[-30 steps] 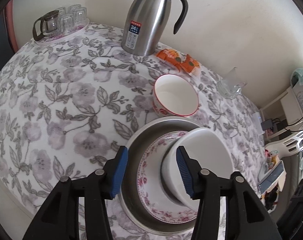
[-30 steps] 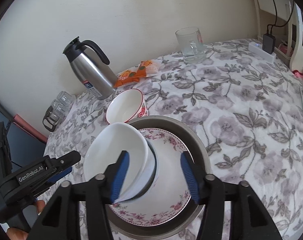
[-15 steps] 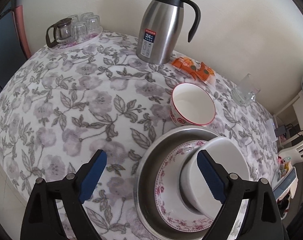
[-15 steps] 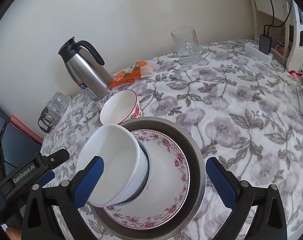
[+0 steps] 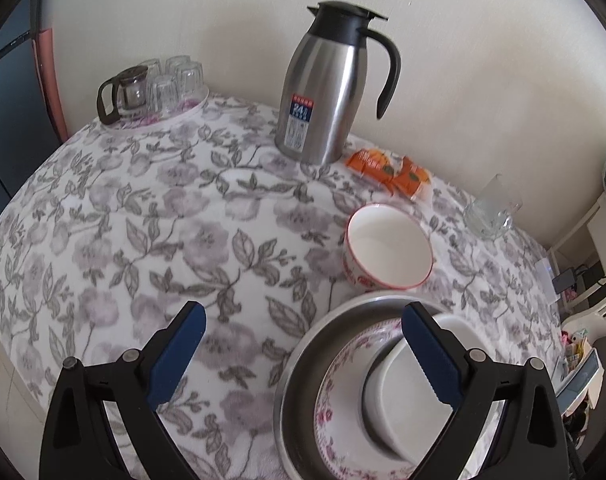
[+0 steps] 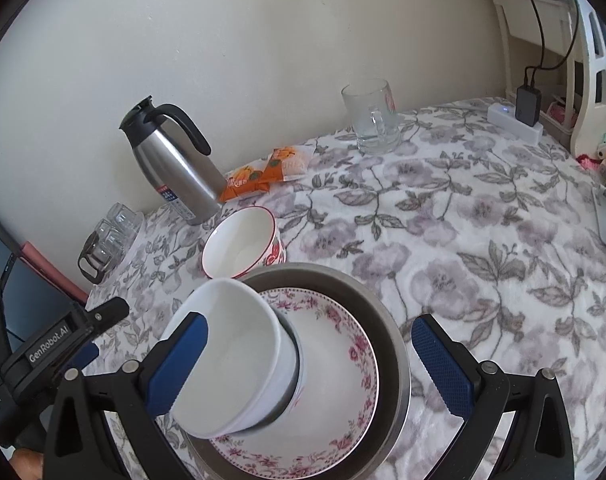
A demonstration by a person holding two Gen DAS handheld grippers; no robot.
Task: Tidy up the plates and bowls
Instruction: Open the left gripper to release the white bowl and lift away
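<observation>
A: Both sets of fingers have just been opening and stand wide, with nothing gripped: left gripper [image 5: 303, 356], right gripper [image 6: 309, 354]. What next?

B: I'd fetch the red-rimmed bowl [image 6: 243, 242], which sits on the tabletop [image 6: 483, 240] just behind the steel basin [image 6: 387, 320]. Grip its rim and lower it gently.

A: And the stack?

B: A plain white bowl [image 6: 239, 364] leans tilted on the rose-patterned plate [image 6: 335, 364] inside the basin. Level it first, or the next bowl may slide.
</observation>
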